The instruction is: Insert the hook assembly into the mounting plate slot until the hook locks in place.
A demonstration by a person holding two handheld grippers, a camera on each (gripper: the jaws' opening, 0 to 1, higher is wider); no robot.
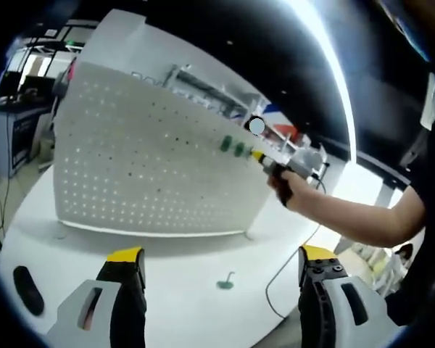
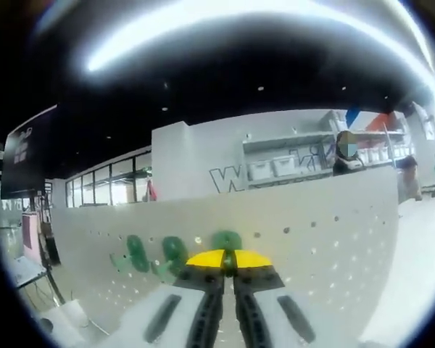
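The white pegboard mounting plate (image 1: 145, 167) stands upright on a round white table (image 1: 181, 261). Two green hooks (image 1: 232, 146) sit on its right part. A hand holds my right gripper (image 1: 259, 155) against the plate just right of them. In the right gripper view, the yellow-tipped jaws of the right gripper (image 2: 228, 259) are pressed together on a green hook (image 2: 227, 239) at the plate (image 2: 333, 239), with two more green hooks (image 2: 156, 252) to its left. My left gripper (image 1: 221, 254) is open wide above the table. A loose green hook (image 1: 225, 281) lies on the table between its jaws.
A black object (image 1: 25, 290) lies at the table's left edge. A thin cable (image 1: 279, 279) runs over the table's right side, under the person's forearm (image 1: 355, 217). Shelves with bins (image 2: 275, 167) stand behind the plate.
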